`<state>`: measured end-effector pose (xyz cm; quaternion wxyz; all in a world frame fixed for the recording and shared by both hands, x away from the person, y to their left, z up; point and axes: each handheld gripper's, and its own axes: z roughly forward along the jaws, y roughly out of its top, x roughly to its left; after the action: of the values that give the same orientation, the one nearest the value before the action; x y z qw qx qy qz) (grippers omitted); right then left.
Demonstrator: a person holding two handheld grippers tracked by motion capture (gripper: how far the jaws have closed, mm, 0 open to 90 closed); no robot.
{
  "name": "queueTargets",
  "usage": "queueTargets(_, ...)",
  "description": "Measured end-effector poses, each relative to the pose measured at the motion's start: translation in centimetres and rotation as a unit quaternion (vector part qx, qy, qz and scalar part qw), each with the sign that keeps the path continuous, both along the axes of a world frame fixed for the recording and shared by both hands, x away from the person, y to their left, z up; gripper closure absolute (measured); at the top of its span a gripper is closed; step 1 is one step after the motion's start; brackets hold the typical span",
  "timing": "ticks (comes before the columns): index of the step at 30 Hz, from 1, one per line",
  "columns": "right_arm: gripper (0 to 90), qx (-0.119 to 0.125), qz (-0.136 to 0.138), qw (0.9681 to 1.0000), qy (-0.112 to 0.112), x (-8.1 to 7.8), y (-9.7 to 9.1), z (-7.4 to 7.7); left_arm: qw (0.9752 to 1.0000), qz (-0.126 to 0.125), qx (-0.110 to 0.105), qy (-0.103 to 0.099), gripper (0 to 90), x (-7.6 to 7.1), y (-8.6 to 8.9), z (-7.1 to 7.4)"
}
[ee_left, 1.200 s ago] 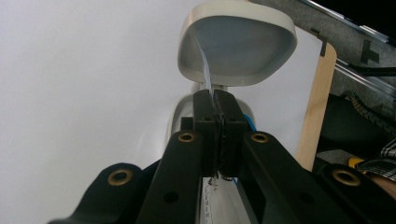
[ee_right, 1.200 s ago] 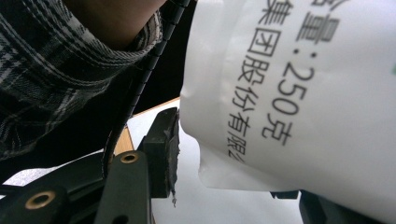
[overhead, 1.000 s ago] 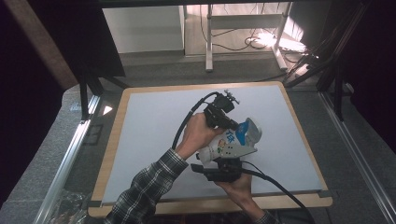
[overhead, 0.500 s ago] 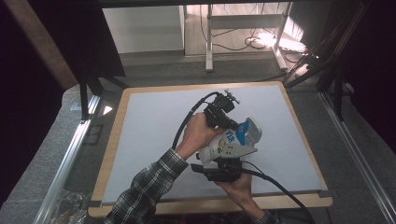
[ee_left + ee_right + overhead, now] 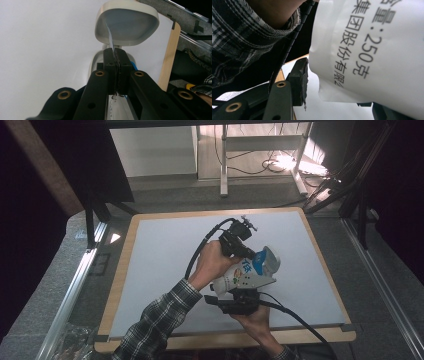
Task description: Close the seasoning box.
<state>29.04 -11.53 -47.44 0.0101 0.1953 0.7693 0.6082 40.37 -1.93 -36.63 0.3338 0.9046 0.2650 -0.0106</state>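
1. High view: I see the pouch (image 5: 248, 272) lifted above the bench (image 5: 160, 255), near its front middle, between my two tools. The left hand-held gripper (image 5: 248, 253) comes from above and meets the upper part of the pouch, near the blue print. The right hand-held gripper (image 5: 239, 296) sits under the lower end of the pouch. Nothing else lies on the bench.

2. Left gripper view: the jaws of the left hand-held gripper (image 5: 116, 62) are closed together on a thin edge of the pouch film (image 5: 110, 37). Beyond them the grey rounded bottom of the pouch (image 5: 127, 27) opens out. I judge this bite is small, only film. If I pull hard, the film can slide out of the pads or tear.

3. Right gripper view: the printed wall of the pouch (image 5: 372, 50) is very close, and one pad (image 5: 299, 75) of the right hand-held gripper stands apart from the edge of the pouch. The other jaw is behind the pouch, so I cannot tell whether this gripper holds it or not. A checked sleeve (image 5: 239, 37) is near. If the right side has no grip, I think the whole weight hangs on the left pinch, and the pouch may drop on the bench.
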Motion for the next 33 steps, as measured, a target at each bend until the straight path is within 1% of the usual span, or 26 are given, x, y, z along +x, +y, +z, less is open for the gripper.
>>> queueTargets(10,52.7,0.000,0.001,1.0000,0.000,0.02,0.01,0.00,1.0000,0.000,0.000,0.002,88.5,0.05,0.01,-0.07)
queueTargets(25,52.7,-0.018,-0.003,0.9998,-0.008,0.12,0.10,-0.39,0.9998,0.001,-0.015,-0.011,88.6,-0.14,0.49,-0.31)
queueTargets(33,52.7,-0.024,-0.003,0.9997,-0.010,0.10,0.15,-0.53,0.9997,-0.001,-0.018,-0.014,88.7,-0.26,0.64,-0.29)
